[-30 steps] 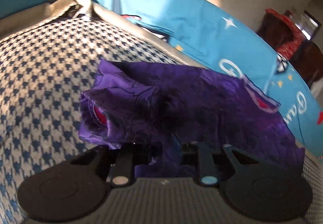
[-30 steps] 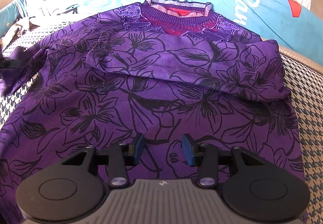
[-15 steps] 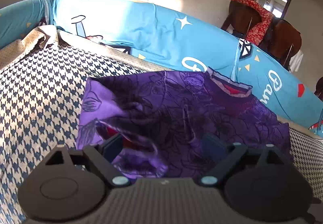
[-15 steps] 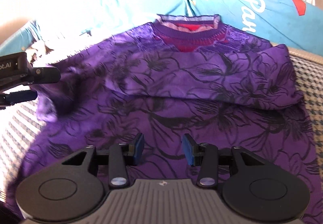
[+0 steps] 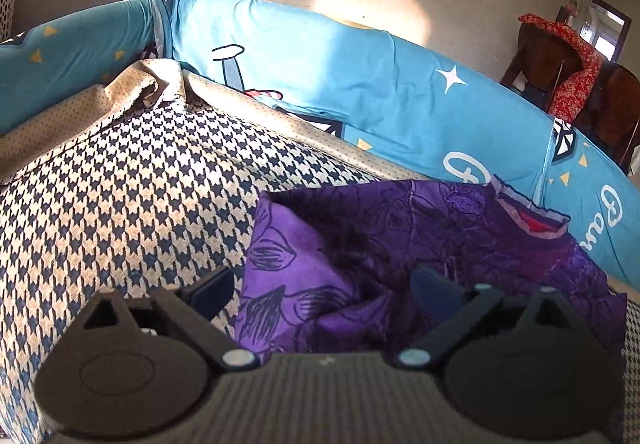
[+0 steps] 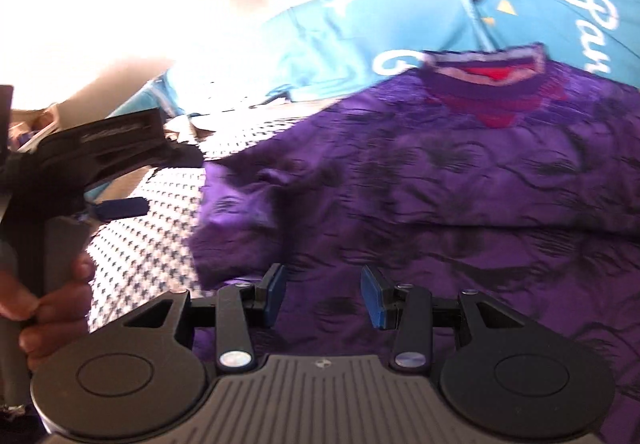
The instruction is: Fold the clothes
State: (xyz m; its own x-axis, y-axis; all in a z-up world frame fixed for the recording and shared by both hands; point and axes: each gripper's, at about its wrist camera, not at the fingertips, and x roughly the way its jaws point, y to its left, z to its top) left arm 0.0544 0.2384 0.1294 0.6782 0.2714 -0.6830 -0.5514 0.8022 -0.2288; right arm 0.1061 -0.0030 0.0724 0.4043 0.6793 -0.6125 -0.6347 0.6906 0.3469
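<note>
A purple flower-print top (image 6: 440, 180) with a red and purple neckband (image 6: 488, 72) lies on a houndstooth cover (image 5: 120, 196). Both its sleeves lie folded in over the body. In the left wrist view the folded left edge of the top (image 5: 304, 268) lies between my left gripper's (image 5: 320, 290) wide-open fingers, which hold nothing. My right gripper (image 6: 323, 296) is open and empty, low over the top's lower middle. The left gripper also shows in the right wrist view (image 6: 120, 148), held by a hand, off the top's left edge.
A blue printed sheet (image 5: 360, 92) runs along the far side of the bed. A beige dotted cloth (image 5: 132, 96) is bunched at the far left corner. A dark wooden chair with red fabric (image 5: 576, 72) stands at the far right.
My left gripper has opened and let go of the left sleeve, which now lies folded over the top; the gripper has drawn back to the left. My right gripper moved left and its view tilted.
</note>
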